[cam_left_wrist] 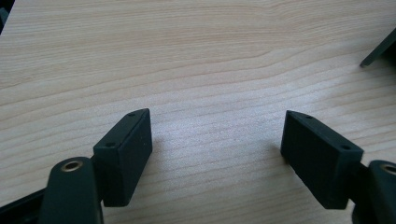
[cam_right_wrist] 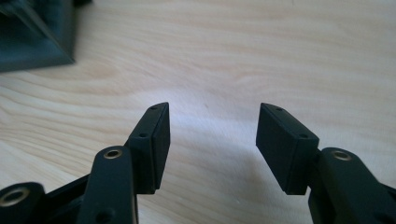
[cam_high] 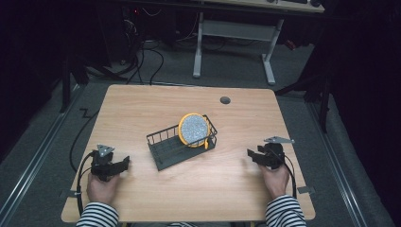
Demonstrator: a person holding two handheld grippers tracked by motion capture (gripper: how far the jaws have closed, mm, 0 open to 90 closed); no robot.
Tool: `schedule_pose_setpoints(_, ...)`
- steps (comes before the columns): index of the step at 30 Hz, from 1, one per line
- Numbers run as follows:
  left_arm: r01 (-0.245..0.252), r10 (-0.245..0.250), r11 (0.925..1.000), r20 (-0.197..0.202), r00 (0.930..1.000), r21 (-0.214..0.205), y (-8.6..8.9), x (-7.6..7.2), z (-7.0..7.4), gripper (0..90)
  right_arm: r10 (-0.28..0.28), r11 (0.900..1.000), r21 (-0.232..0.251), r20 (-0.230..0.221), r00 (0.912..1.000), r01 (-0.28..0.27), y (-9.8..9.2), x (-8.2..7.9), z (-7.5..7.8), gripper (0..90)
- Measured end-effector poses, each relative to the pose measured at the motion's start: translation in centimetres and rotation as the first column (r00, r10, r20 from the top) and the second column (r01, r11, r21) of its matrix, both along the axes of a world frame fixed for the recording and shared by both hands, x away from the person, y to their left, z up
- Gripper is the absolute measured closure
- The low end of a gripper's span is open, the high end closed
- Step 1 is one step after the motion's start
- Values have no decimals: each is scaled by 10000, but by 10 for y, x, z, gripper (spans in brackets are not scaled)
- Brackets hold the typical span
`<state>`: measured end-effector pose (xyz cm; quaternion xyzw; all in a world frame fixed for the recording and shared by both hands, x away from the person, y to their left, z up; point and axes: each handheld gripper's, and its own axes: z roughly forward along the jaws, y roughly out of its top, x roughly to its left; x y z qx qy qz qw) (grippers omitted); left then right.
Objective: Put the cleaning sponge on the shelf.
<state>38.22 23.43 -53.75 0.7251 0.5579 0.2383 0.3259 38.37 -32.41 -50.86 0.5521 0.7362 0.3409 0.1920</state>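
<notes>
Pale wood grain runs across the rectangular light wooden table (cam_high: pixel 142 109), where we see a dark wire-mesh rectangular basket (cam_high: pixel 165 151) near the middle. A round yellow-rimmed disc with a speckled grey face (cam_high: pixel 194 129) leans upright inside its right end. We hold the left gripper (cam_high: pixel 124 164) and the right gripper (cam_high: pixel 250 154) low at the near corners, well apart from the basket, each with jaws spread wide over bare wood and holding nothing.

A lab: bare desk (cam_high: pixel 142 198), floor cables (cam_high: pixel 151 56), dark surroundings.
</notes>
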Motion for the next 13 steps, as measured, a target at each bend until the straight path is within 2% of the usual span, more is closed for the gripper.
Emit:
schedule_pose_setpoints(3,3,-3,10000,-5,10000,-3,0,0,0,253,-209,9998,-73,-137,9997,208,-1,-2,-13,438)
schedule_pose_setpoints(4,6,-6,10000,-6,10000,0,0,0,0,253,-202,9998,-87,-52,9998,202,-1,-4,-17,436)
schedule_pose_setpoints(6,3,-3,10000,-7,10000,1,0,0,0,253,-146,9994,-325,260,9996,155,1,-8,-20,435)
schedule_pose_setpoints(7,10,-10,10000,1,10000,-3,0,0,0,253,-58,9982,-597,463,9989,85,3,-10,-21,435)
schedule_pose_setpoints(9,-1,1,10000,-3,10000,-3,0,0,0,253,-2,9945,-1042,549,9985,59,7,-11,-22,429)
schedule_pose_setpoints(13,-116,116,9999,-15,9999,16,0,-1,0,253,-39,9949,-1009,532,9986,92,7,-11,-22,418)
